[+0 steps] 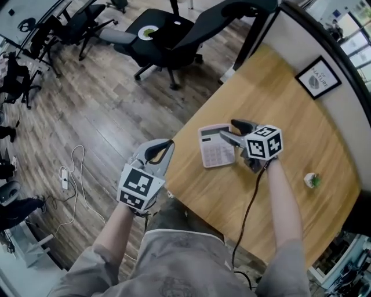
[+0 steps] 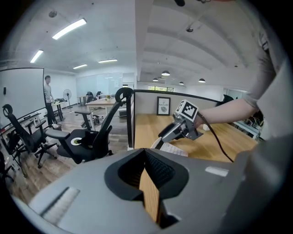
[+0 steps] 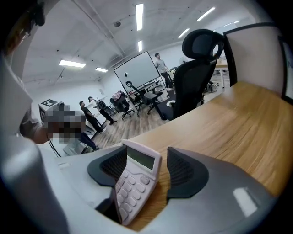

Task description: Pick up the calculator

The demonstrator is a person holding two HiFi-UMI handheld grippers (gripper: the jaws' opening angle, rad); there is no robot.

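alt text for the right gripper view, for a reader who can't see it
A pale calculator lies on a wooden table between the open jaws of the right gripper. Behind it stand a black office chair and distant people.

Office: swivel chairs [image 1: 168, 35], whiteboard [image 3: 137, 68], wooden desk [image 1: 278, 98], strip lights [image 3: 139, 10].

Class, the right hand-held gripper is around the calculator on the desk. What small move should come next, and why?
Probably close the right hand-held gripper on the calculator. Its jaws stand open on either side of it, with a gap showing on one side, and the calculator lies on the desk, not yet lifted.
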